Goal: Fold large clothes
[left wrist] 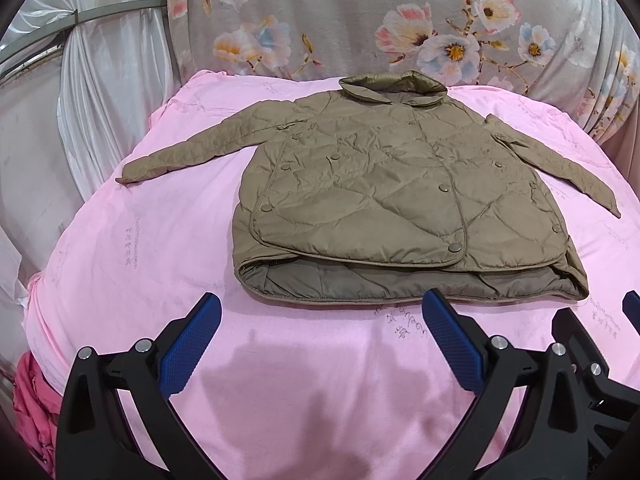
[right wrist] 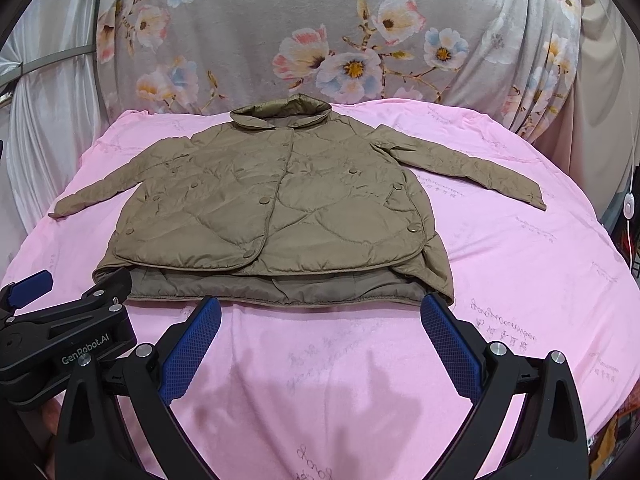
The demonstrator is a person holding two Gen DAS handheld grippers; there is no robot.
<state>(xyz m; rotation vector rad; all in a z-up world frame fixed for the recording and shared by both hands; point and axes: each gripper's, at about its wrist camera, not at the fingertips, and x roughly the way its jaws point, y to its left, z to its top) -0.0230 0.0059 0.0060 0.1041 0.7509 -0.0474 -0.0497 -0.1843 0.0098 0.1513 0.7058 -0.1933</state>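
An olive-brown quilted jacket [left wrist: 392, 196] lies flat and face up on the pink sheet [left wrist: 160, 248], collar at the far side, both sleeves spread outward, snaps closed down the front. In the right wrist view the same jacket [right wrist: 272, 208] sits just beyond the fingers. My left gripper [left wrist: 320, 312] hovers open just short of the jacket's near hem, with nothing between its blue pads. My right gripper [right wrist: 320, 312] is open too, close to the hem, empty. The left gripper's body [right wrist: 60, 332] shows at the right wrist view's lower left.
A grey floral cloth [left wrist: 360, 20] drapes over the backing behind the pink surface. White curtains [left wrist: 88, 92] hang at the left. A pink-red bundle of fabric [left wrist: 32, 404] lies off the left edge. A white cable with a switch [right wrist: 629, 208] hangs at the right.
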